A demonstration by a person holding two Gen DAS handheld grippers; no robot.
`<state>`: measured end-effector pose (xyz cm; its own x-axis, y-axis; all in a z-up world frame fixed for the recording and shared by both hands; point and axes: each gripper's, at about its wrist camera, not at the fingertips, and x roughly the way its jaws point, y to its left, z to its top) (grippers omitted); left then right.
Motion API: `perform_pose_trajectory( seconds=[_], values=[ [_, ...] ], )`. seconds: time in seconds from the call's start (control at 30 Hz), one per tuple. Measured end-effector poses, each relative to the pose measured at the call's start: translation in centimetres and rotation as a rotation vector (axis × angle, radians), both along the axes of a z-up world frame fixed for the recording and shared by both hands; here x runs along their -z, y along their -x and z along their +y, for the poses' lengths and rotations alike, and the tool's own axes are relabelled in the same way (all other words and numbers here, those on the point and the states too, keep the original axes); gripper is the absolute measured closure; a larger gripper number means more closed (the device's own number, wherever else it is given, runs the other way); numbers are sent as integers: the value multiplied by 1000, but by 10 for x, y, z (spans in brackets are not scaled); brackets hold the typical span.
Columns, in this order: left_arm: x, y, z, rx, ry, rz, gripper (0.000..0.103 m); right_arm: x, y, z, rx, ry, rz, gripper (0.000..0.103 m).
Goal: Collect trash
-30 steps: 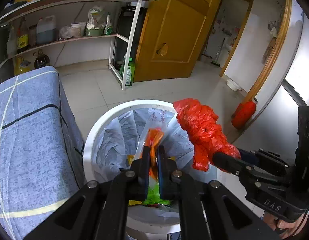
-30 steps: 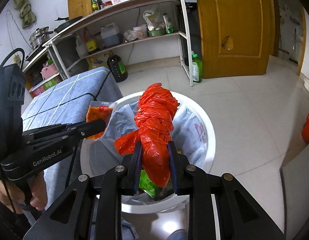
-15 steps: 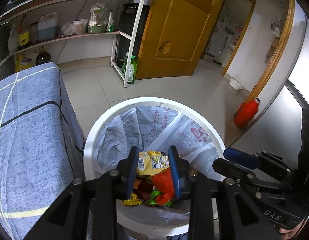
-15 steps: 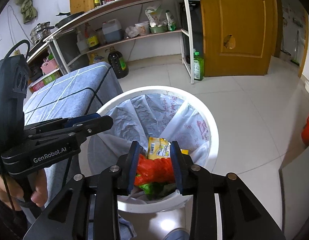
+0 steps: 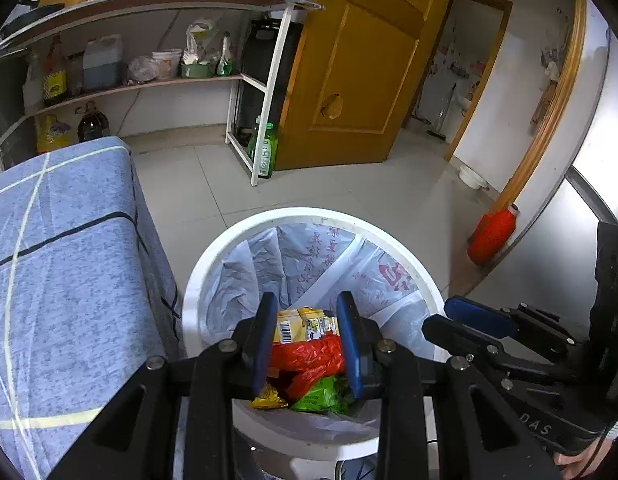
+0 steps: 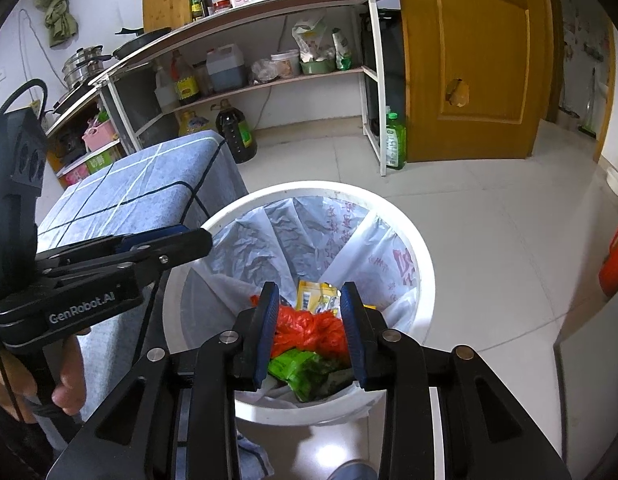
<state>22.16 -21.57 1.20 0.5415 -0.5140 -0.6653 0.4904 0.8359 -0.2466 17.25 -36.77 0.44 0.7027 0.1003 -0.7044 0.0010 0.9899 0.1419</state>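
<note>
Both poised above the white bin [image 5: 197, 280], left gripper [image 5: 307, 344] and right gripper [image 6: 309, 332] parted and empty, red bag [image 6: 309, 330] lying crosswise directly below, nearer the right.

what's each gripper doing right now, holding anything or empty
Left gripper: open, empty, jaws just opened; above the white bin.
Right gripper: open, empty, jaws just opened; the red bag lies in the bin below.
</note>
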Motion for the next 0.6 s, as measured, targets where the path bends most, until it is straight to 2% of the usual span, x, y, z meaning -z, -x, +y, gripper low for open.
perform_pose_trajectory(
  seconds=[0.27,0.4,0.6],
  values=[
    [-8,16,15,-26,12,-24,70,-3,12,6,9,-4,-11,70],
    [-13,30,25,-36,17,-38,59,-7,21,15,-8,-10,-24,70],
    [-22,55,37,-34,5,-77,58,-20,42,31,-29,-10,-68,70]
  ],
)
